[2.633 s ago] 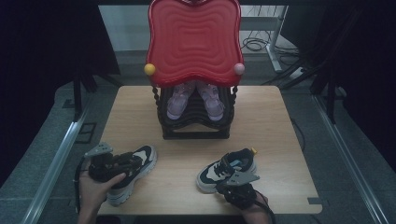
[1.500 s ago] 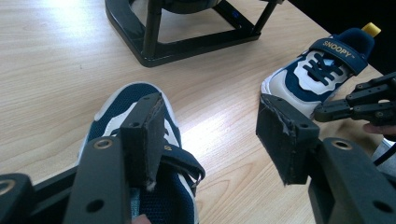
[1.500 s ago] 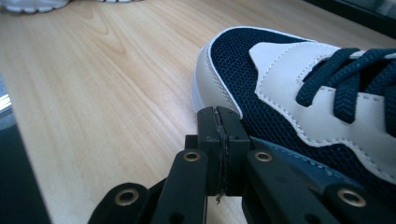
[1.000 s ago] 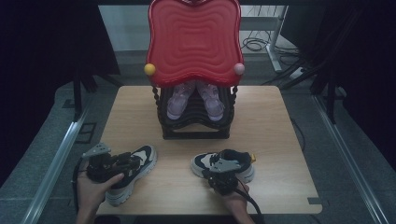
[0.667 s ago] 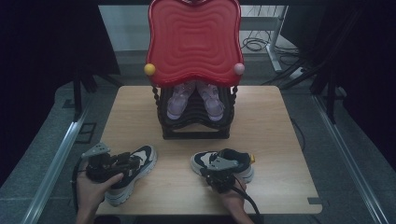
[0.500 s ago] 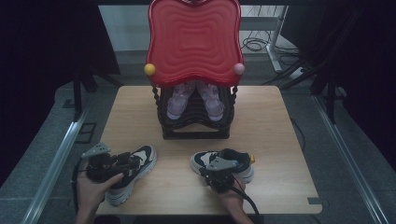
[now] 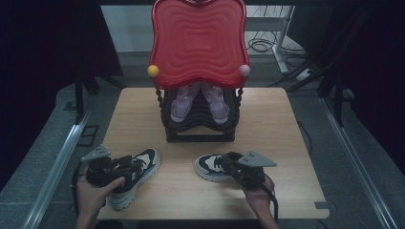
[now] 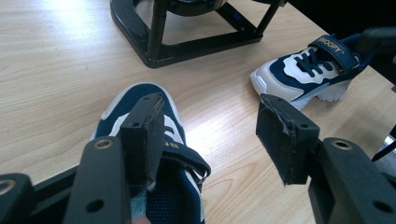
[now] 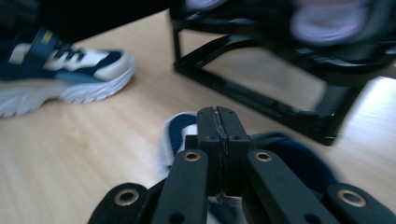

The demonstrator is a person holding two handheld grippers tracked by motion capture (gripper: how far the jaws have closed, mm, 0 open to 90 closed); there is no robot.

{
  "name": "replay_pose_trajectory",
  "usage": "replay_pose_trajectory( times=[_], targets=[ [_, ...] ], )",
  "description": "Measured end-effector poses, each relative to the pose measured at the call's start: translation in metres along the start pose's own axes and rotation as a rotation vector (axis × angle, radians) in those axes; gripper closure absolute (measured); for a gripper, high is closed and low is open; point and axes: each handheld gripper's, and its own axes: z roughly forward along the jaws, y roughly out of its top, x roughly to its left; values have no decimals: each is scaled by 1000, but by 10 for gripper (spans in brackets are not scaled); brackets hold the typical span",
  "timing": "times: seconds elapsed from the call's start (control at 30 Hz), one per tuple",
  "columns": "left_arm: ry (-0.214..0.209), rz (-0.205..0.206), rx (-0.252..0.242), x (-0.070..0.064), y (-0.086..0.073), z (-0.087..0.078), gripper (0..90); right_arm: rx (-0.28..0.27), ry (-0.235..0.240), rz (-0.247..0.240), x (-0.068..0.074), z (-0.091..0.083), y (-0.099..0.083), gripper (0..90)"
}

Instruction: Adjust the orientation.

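Our left gripper has jaws spread wide: one pad sits over the collar of the left sneaker, the other hangs over bare wood, so nothing is clamped. Our right gripper has jaws pressed flat together; we can't tell whether any tongue or collar fabric of the right sneaker is caught between them.

Outward from there: a light wood table, w/ a black shoe rack at 12 o'clock holding a lilac pair under a red wavy tray. Grey floor, metal rails and cables around.

In the high view the left sneaker lies at approx. 7 o'clock on the table, toe toward 1. The right sneaker sits at 5 o'clock, toe toward 9, heel at the right gripper
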Motion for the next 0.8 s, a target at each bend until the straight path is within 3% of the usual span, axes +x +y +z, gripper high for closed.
replay_pose_trajectory(
  times=[0.33,0.57,0.8],
  targets=[
    [0,1,3,-1,0,2,423,-39,-77,67,-49,-24,3,890],
    [3,4,-4,-1,0,0,425,-38,-124,112,-78,-23,-5,892],
    [3,5,-4,-1,-1,0,425,-24,-123,130,-102,-22,-13,893]
  ],
)
